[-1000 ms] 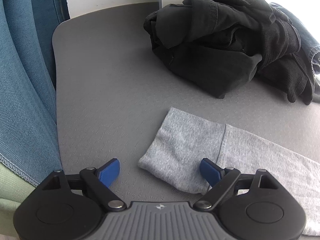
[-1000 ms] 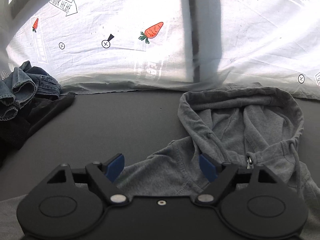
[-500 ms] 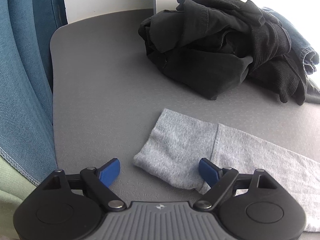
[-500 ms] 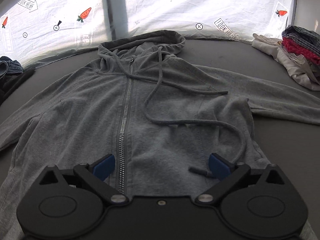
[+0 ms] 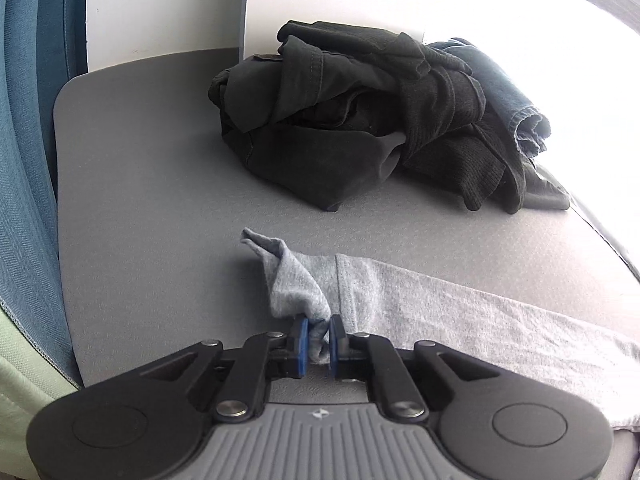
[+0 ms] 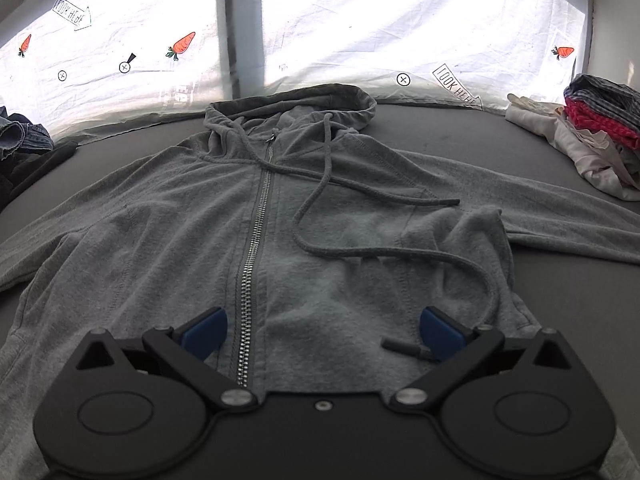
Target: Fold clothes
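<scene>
Your left gripper (image 5: 319, 340) pinches only the sleeve cuff (image 5: 298, 288)'s edge at frame centre; it may slip. Right gripper (image 6: 322, 326)'s fingers gape empty over the hoodie (image 6: 224, 232).

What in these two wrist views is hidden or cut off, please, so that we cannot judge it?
- Left wrist view: the cuff edge pinched in the left gripper is hidden between the pads.
- Left wrist view: the sleeve runs off the right edge.
- Right wrist view: the hoodie hem is hidden behind the right gripper body.
- Right wrist view: the dark pile is cut by the left edge.
</scene>
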`<action>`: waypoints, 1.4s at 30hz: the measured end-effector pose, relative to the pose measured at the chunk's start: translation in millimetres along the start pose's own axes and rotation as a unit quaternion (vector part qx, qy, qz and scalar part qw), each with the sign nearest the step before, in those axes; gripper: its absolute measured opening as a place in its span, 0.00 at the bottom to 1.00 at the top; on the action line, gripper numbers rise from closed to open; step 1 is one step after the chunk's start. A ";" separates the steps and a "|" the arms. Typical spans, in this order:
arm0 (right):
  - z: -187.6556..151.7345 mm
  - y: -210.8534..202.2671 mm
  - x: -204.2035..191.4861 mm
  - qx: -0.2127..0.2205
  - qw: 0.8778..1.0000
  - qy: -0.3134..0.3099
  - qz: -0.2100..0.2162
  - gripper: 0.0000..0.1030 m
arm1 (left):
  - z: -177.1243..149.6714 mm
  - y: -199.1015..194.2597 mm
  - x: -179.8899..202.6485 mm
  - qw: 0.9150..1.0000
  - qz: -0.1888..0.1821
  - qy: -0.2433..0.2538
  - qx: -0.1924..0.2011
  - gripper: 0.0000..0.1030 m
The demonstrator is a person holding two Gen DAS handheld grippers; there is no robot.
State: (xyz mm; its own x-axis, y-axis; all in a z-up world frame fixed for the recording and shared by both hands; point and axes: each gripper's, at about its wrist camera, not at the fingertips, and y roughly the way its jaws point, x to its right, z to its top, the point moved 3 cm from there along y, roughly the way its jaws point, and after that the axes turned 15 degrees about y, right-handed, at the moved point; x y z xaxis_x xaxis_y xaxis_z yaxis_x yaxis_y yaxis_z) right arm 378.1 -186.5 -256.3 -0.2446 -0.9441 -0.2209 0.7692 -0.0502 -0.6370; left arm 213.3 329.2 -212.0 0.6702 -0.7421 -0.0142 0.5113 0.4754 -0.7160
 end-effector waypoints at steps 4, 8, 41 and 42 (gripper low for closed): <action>-0.2 -0.2 0.4 0.000 1.000 0.000 0.001 1.00 | 12.8 -14.1 30.2 0.998 -0.060 0.019 0.021 0.10; -0.2 -0.2 0.6 0.000 1.000 0.000 0.001 1.00 | 32.7 -35.8 94.6 0.980 -0.171 0.083 0.055 0.10; 64.2 6.0 -68.2 -0.116 0.964 0.172 0.167 0.50 | -8.6 25.2 123.2 0.972 -0.088 0.151 -0.154 0.91; 62.7 10.8 -78.7 -0.142 0.954 0.187 0.187 0.49 | -8.7 27.0 126.9 0.971 -0.083 0.161 -0.159 0.93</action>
State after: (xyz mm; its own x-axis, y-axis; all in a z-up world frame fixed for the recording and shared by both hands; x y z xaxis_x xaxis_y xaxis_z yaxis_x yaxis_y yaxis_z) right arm 442.6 -133.1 -199.5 -0.2181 -0.6940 -0.6862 0.6656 0.4084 -0.6246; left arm 307.4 243.8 -239.2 0.3640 -0.9294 -0.0605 0.3719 0.2045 -0.9055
